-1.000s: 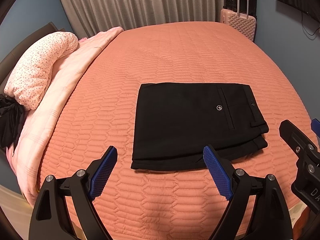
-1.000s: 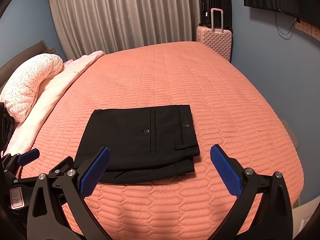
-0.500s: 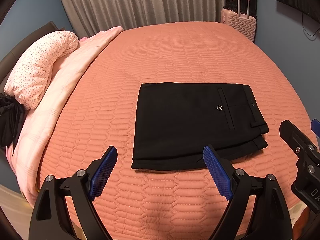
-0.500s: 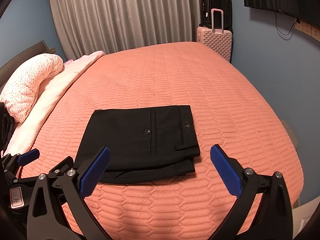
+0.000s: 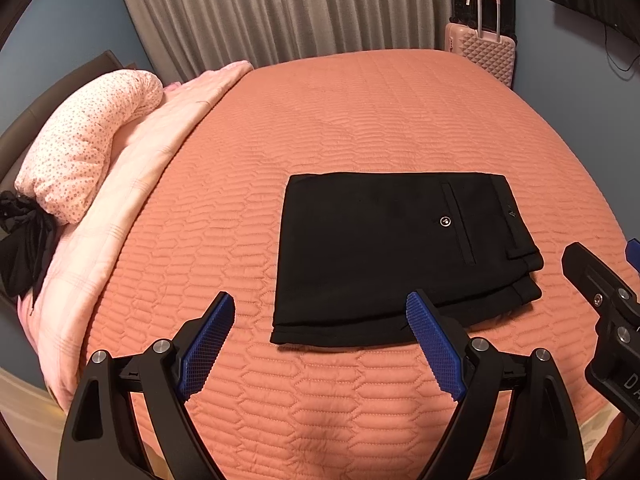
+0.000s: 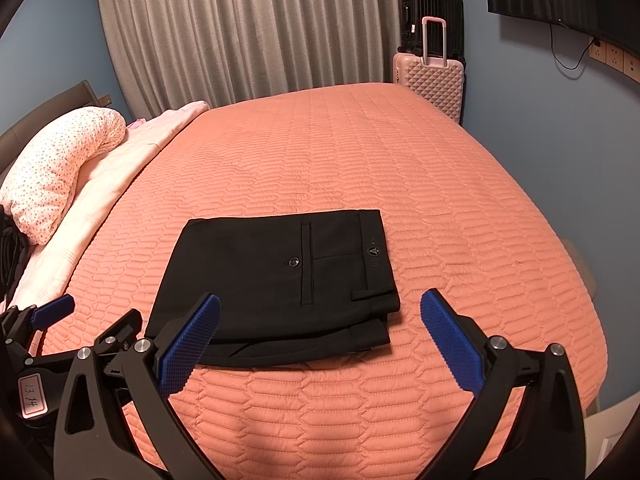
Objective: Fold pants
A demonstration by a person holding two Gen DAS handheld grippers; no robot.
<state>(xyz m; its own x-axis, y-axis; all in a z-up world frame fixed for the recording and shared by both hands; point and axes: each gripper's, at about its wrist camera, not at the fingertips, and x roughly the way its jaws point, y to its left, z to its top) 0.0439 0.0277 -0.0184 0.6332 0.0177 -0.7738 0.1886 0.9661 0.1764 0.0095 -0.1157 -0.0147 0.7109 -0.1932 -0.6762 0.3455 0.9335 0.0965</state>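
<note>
Black pants (image 5: 396,256) folded into a flat rectangle, lying near the front middle of the orange quilted bedspread (image 5: 360,120), waistband and buttoned back pocket turned to the right. Left gripper (image 5: 320,344) hanging just short of the near edge of the pants, blue pads spread wide, nothing between them. Right gripper (image 6: 320,344) likewise spread wide and empty, low over the near right corner. Spotted pillow (image 6: 56,168) far left, pink suitcase (image 6: 436,80) beyond the bed by the curtain (image 6: 248,28).
</note>
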